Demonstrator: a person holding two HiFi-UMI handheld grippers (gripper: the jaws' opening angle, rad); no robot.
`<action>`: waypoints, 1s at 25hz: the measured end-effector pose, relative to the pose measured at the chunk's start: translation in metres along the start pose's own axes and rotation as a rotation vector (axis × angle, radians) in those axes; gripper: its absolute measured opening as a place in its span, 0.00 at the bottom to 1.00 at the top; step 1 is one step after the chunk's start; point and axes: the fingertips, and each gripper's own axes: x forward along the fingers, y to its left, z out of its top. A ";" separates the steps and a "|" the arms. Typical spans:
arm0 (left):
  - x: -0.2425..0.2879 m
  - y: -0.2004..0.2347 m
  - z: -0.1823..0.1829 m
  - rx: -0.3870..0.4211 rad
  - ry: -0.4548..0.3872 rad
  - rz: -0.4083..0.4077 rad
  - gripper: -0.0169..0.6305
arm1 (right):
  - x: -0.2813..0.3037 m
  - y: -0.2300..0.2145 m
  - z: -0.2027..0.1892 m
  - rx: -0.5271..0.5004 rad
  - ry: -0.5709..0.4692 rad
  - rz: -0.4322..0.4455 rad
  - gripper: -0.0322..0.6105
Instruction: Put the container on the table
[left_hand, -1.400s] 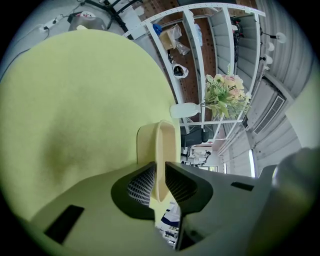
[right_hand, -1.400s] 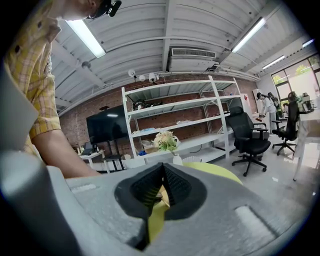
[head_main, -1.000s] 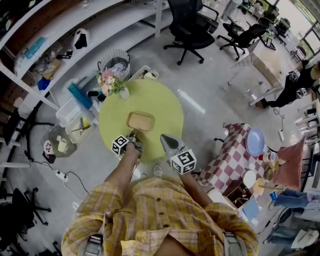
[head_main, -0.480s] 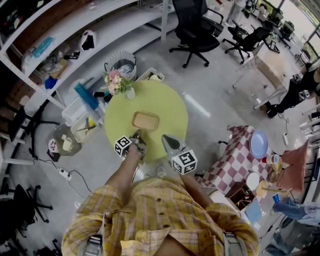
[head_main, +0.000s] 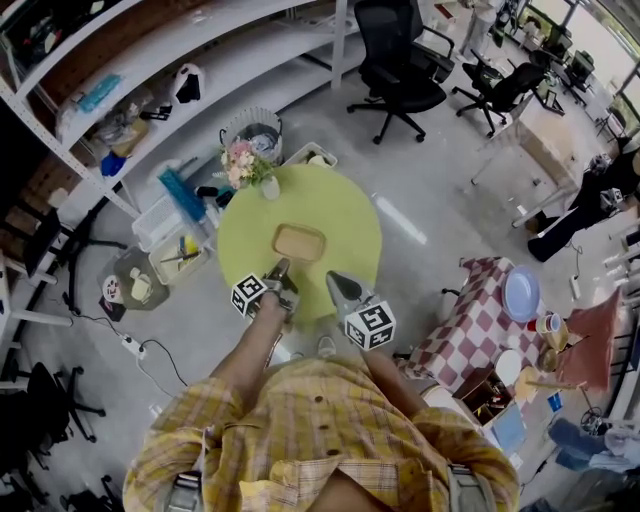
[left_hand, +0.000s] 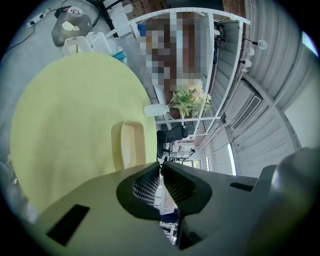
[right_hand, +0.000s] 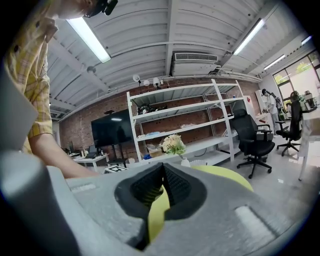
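Jaws closed: L gripper (head_main: 280, 268), R gripper (head_main: 335, 280); 1 container (head_main: 299, 242) on table (head_main: 342, 208)

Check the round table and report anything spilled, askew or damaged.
Nothing stands out. The container lies flat and empty on the green table; the flower vase stands upright at its far edge. The left gripper and right gripper are shut, holding nothing.

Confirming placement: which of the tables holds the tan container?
The round green table, with the container near its middle; the red-checkered table at right carries no such container.
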 end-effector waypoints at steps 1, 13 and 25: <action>-0.002 -0.003 -0.001 0.004 0.002 -0.004 0.07 | 0.000 0.002 0.000 0.004 0.000 0.003 0.05; -0.025 -0.031 -0.007 0.141 0.054 -0.072 0.03 | -0.005 0.013 -0.004 0.023 0.012 -0.006 0.05; -0.042 -0.078 -0.034 0.444 0.116 -0.239 0.04 | -0.011 0.019 -0.006 0.042 0.009 -0.017 0.05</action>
